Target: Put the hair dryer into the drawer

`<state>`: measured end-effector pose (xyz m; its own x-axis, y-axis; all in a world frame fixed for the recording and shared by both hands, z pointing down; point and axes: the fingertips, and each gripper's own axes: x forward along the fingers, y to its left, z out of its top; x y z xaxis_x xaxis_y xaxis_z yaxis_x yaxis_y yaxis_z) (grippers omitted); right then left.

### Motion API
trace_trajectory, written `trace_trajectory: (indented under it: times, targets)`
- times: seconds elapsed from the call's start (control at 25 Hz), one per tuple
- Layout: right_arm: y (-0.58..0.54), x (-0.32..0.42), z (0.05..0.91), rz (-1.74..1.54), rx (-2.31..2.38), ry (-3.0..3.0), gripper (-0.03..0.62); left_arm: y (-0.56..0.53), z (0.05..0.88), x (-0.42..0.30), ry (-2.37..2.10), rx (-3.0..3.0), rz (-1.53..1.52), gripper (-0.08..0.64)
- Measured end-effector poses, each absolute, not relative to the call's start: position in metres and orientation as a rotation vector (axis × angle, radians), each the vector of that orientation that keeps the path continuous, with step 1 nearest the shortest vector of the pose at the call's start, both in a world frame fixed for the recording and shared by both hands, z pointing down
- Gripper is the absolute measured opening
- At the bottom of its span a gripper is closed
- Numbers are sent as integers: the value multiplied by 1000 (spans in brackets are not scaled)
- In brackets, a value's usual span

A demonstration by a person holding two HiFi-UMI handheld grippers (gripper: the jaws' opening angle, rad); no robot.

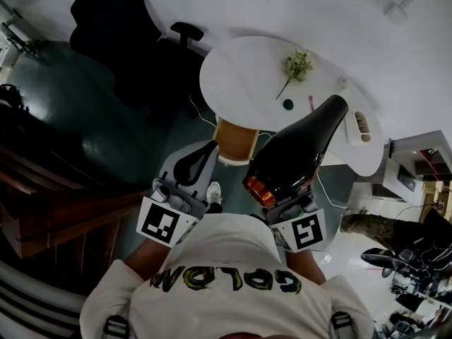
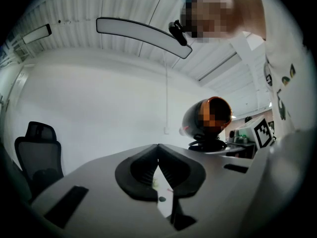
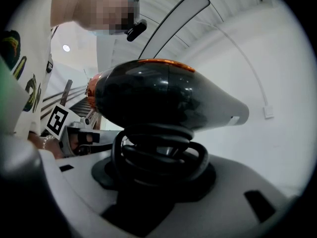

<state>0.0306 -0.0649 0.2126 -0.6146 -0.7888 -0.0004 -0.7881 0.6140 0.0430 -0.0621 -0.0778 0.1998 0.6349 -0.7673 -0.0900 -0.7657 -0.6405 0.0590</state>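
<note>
The black hair dryer [image 1: 296, 150] with an orange rear grille lies along my right gripper [image 1: 284, 202], nozzle pointing away towards the white table [image 1: 240, 69]. In the right gripper view the dryer's body [image 3: 163, 98] fills the middle, and my right gripper [image 3: 158, 168] is shut on its handle, which has the black cord coiled round it. The left gripper [image 1: 198, 162] is held level beside it with nothing in it. Its jaws [image 2: 158, 167] meet at the tips. The left gripper view shows the dryer [image 2: 205, 118] to the right. An open-topped wooden box [image 1: 236, 140] sits under the table's near edge.
The table carries a small green plant [image 1: 298, 66], a dark round object [image 1: 287, 104], a pink pen [image 1: 311, 103] and a white tray [image 1: 361, 127]. A black office chair [image 1: 120, 27] stands at the far left. Dark wooden furniture [image 1: 63, 203] runs along the left side.
</note>
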Motion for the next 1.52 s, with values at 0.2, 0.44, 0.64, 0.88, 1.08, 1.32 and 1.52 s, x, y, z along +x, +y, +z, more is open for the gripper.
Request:
trace_trajectory:
  times: [0.2,0.44,0.64,0.88,1.08,1.32,1.52]
  targets:
    - [-89,20,217,-40,1374,-2807,243,-103,204,-72,-1313,2830,-172,12]
    - [-101,21,221,-26,1364,-2800,243,-116,205,-68,-1292,2815,-179,12]
    - [-108,31,225,-21,1336,-2797,242,-125,207,-60,-1291,2816,-181,12]
    - [-113,47,228,-8,1294,-2798,242,-133,213,-48,-1285,2797,-183,12]
    - [-114,53,244,29,1232,-2790,242,-138,224,-42,-1275,2790,-154,12]
    - [-110,57,271,132,1138,-2779,242,-136,247,-38,-1257,2743,-96,12]
    - [-99,52,297,198,1027,-2765,242,-132,273,-38,-1247,2704,-23,12]
